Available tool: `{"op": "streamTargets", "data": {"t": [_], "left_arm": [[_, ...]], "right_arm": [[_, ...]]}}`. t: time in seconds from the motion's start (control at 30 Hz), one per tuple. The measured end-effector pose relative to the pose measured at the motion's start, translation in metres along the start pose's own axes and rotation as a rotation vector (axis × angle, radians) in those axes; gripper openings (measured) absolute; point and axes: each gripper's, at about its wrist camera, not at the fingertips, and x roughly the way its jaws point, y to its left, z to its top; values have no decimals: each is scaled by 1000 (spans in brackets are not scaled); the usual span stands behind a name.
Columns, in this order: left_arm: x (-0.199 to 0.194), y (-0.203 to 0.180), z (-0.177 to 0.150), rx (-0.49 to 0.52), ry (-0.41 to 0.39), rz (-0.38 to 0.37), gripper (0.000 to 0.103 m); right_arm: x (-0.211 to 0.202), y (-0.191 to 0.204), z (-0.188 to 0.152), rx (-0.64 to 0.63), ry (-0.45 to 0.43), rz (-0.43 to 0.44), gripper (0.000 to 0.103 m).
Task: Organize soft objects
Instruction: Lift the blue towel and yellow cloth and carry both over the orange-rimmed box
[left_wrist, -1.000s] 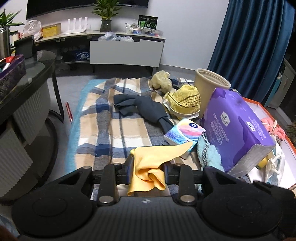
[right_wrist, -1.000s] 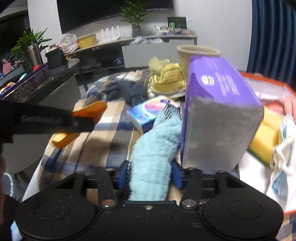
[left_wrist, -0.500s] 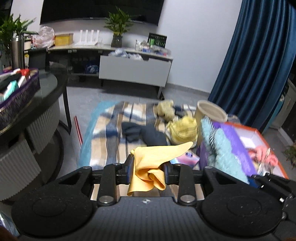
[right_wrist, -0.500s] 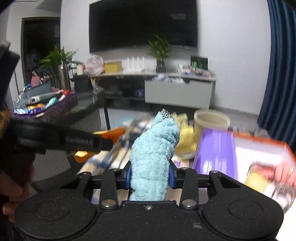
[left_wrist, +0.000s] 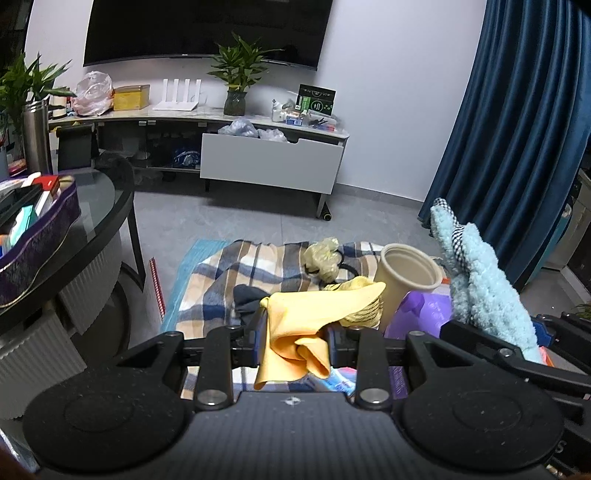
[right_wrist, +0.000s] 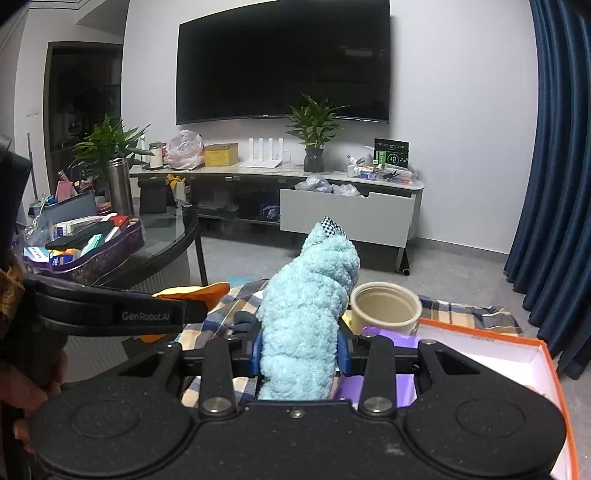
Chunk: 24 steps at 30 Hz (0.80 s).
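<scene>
My left gripper (left_wrist: 293, 338): closed on a yellow cloth (left_wrist: 314, 314), whose free corner runs forward and to the right, past the jaws. My right gripper (right_wrist: 300, 350): clamped on a fluffy blue sock (right_wrist: 308, 306), long axis pointing straight ahead and upward from the jaws, checked tip at the far end. Both items are held clear of the plaid blanket (left_wrist: 221, 280) below. Ahead of and below both grippers: a dark garment (left_wrist: 245, 295), a crumpled pale yellow glove (left_wrist: 321, 254) and a beige cup (right_wrist: 384, 306), standing open end up. Just beyond my right gripper: a purple pack (right_wrist: 404, 386). To its right: an orange-edged box (right_wrist: 546, 354), the likely destination and nearer the right hand. As I judge it, the cup and the pack stand nearest that path.
</scene>
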Motion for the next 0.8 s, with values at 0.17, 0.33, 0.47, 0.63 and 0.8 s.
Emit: {"op": "streamTargets", "data": {"t": [0.17, 0.33, 0.47, 0.63, 0.8], "left_arm": [[-1, -7, 5, 8, -11, -2, 32], [0, -13, 7, 17, -13, -6, 32], [0, -17, 7, 21, -15, -10, 32], [1, -25, 10, 31, -15, -16, 32], [3, -33, 11, 40, -13, -31, 32]], "right_arm": [[-6, -9, 7, -1, -12, -9, 46], [-12, -20, 10, 11, -26, -19, 46], [-16, -27, 12, 17, -31, -24, 46], [-19, -29, 12, 13, -33, -28, 46], [-21, -32, 12, 20, -36, -35, 46]]}}
